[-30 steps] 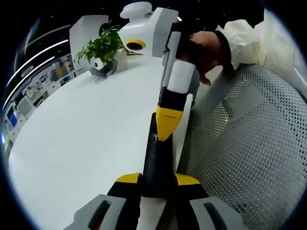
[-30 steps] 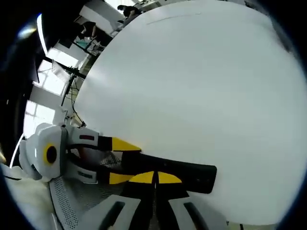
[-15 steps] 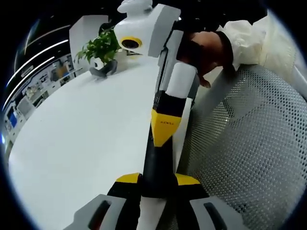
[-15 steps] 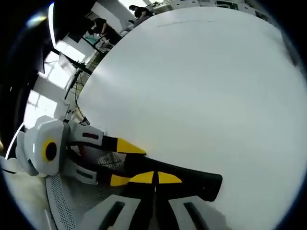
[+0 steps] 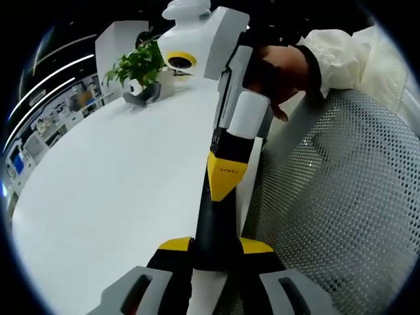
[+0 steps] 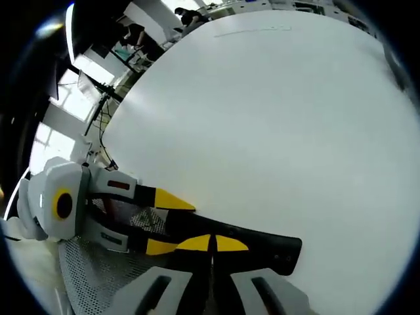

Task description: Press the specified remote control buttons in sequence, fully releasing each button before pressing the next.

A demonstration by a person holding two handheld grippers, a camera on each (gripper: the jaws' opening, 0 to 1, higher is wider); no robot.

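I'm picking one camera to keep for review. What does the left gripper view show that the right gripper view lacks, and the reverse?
Left gripper view: a potted plant at the table's far side, a perforated white chair, and a person's hand and pale sleeve holding the right gripper, whose closed yellow tip is at the black remote control.

Right gripper view: the left gripper from the side, its jaws clamped on the remote, and bright windows behind.

Shared: the white table, the remote and both grippers.
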